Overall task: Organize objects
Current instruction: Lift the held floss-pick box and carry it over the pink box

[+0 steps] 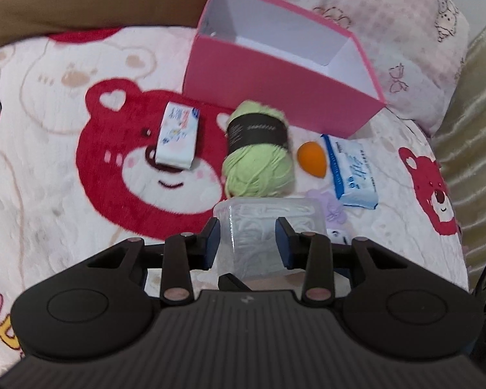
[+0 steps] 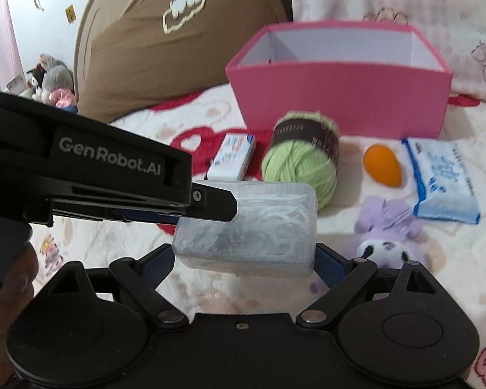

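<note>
My left gripper is shut on a clear plastic box of white items and holds it above the bedspread. In the right wrist view the left gripper clamps the same box, which sits between my right gripper's open fingers. Ahead stands an open pink box, also in the right wrist view. In front of it lie a green yarn ball, an orange sponge, a small tissue pack, a blue wipes pack and a purple plush toy.
A bear-print blanket covers the bed. A brown cushion and a pink patterned pillow lie behind the pink box. Stuffed toys sit far left. A gold curtain hangs at right.
</note>
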